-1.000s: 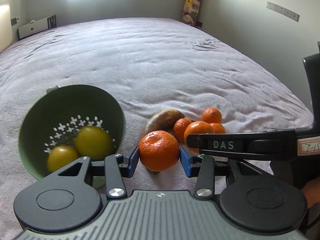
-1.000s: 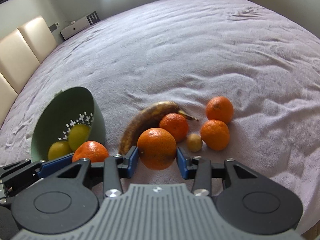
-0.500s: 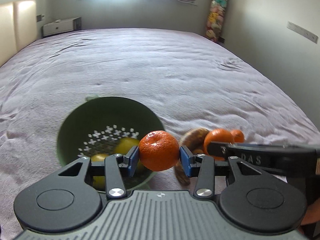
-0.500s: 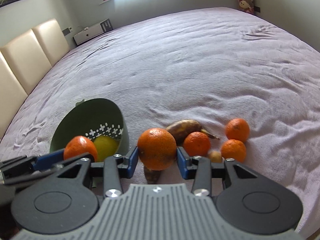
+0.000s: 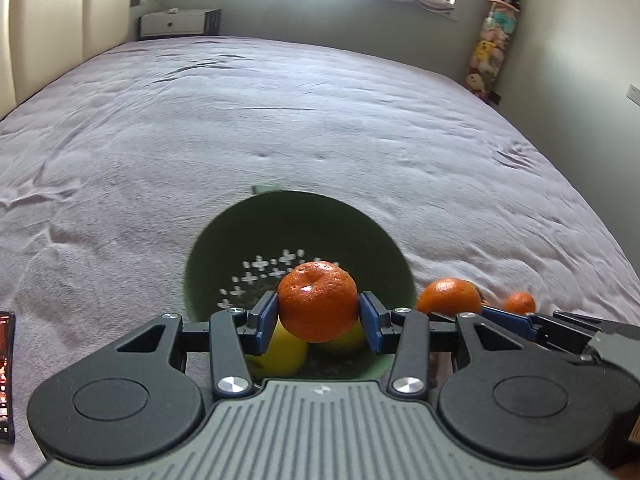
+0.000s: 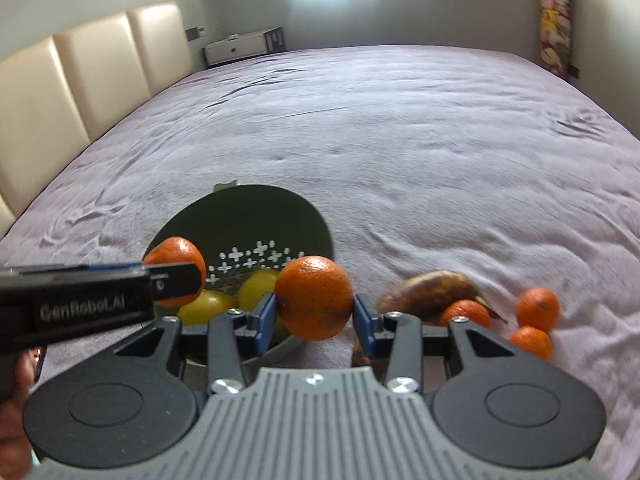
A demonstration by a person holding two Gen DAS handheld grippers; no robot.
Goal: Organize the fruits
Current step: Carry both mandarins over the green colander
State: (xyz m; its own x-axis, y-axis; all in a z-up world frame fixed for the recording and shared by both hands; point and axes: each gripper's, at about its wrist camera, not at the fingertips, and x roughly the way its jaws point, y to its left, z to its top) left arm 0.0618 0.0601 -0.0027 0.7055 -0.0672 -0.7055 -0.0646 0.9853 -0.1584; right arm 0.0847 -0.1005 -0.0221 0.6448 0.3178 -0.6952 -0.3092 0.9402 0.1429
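Observation:
My left gripper [image 5: 318, 316] is shut on an orange mandarin [image 5: 318, 300], held over the near part of the green colander bowl [image 5: 224, 236]. Two yellow fruits [image 5: 280, 354] lie in the bowl beneath it. My right gripper [image 6: 314, 316] is shut on a larger orange [image 6: 314, 298], at the bowl's [image 6: 280, 208] near right rim. In the right wrist view the left gripper's mandarin [image 6: 176, 264] hangs over the bowl's left side. A brown banana [image 6: 428, 288] and three mandarins [image 6: 538, 308] lie on the bed to the right.
The purple bedspread [image 6: 400, 140] stretches far behind the bowl. A cream padded headboard [image 6: 80, 80] lines the left side. A phone [image 5: 6, 376] lies at the left edge near my left gripper. A white cabinet [image 6: 240, 48] and a stack of plush toys [image 5: 492, 48] stand by the far wall.
Both grippers swung left with their fruits, away from the fruit pile. The bowl, earlier at the left of both views, now sits centred under the held fruits.

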